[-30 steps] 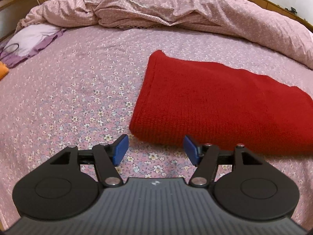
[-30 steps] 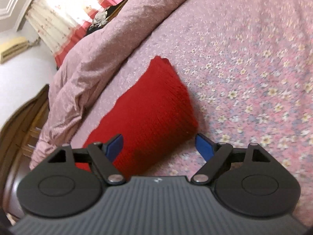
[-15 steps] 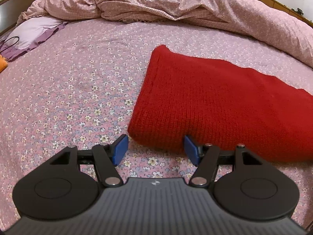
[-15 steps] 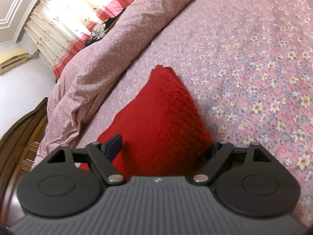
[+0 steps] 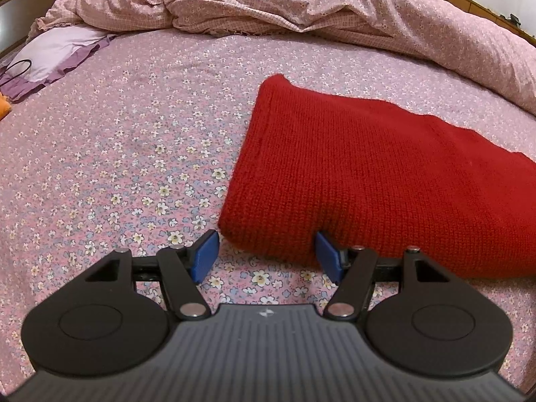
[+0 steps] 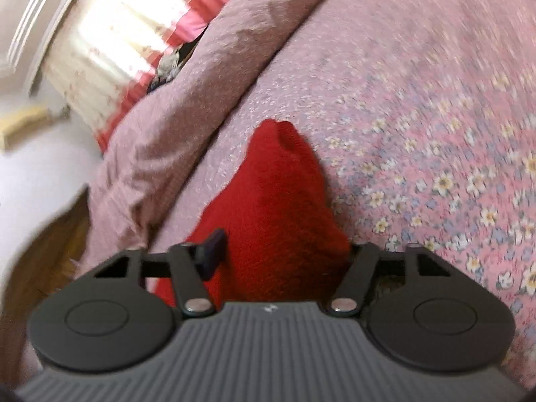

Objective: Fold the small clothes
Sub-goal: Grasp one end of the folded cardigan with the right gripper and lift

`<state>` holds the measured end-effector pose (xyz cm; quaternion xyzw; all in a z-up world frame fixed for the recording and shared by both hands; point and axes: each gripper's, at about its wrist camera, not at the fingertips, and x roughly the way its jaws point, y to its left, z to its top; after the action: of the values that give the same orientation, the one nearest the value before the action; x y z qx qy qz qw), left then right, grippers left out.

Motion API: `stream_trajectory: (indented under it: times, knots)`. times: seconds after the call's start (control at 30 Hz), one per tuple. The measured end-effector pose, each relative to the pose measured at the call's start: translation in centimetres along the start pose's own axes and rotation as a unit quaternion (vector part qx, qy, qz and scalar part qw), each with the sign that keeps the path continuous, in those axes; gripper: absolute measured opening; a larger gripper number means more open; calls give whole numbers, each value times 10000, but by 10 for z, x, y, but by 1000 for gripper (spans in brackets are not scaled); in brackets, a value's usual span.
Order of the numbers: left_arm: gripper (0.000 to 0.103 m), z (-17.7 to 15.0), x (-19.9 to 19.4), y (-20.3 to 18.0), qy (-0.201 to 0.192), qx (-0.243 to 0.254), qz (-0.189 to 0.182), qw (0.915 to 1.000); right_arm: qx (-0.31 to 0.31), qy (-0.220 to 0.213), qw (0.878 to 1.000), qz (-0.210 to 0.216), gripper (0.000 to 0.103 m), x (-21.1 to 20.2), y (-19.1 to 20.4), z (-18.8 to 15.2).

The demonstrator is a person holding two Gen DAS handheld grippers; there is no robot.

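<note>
A folded red knit garment (image 5: pixel 368 174) lies on the flower-print bedsheet (image 5: pixel 117 150). My left gripper (image 5: pixel 268 254) is open at the garment's near left corner. Its left pad is over the sheet and its right pad is against the knit's front edge. In the blurred right wrist view, the jaws of my right gripper (image 6: pixel 283 254) are closing on another end of the red knit garment (image 6: pixel 281 207). The fabric fills the gap and bunches up between them. The left pad rests on the knit, and the right pad is hidden behind its edge.
A rumpled pink duvet (image 5: pixel 301 3) is heaped along the far side of the bed. A lilac pillow (image 5: pixel 57 50) with a black loop lies at the far left. A wooden bed frame (image 6: pixel 40 254) and a curtained window (image 6: pixel 117 43) appear in the right wrist view.
My right gripper has moved forward over the garment's end and its jaws have narrowed around the knit, which now bulges between them. The left gripper has crept slightly closer to the corner.
</note>
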<state>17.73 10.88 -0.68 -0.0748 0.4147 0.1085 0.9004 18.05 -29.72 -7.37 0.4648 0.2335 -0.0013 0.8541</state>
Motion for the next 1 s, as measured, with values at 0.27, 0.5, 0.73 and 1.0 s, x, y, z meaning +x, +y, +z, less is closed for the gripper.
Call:
stream_trajectory:
  times: [0.27, 0.5, 0.73, 1.0]
  knots:
    - [70, 1, 0, 3, -1, -34, -64, 10000, 871, 432, 9945, 380, 53, 4, -4, -2]
    - [71, 3, -2, 4, -20, -44, -73, 10000, 684, 377, 9967, 213, 71, 21, 16, -2]
    - [71, 7, -2, 8, -32, -91, -120, 9999, 517, 86, 9982, 277, 67, 27, 16, -6]
    - [71, 8, -2, 8, 5, -147, -153, 9998, 664, 2, 9976, 176, 39, 21, 0, -5]
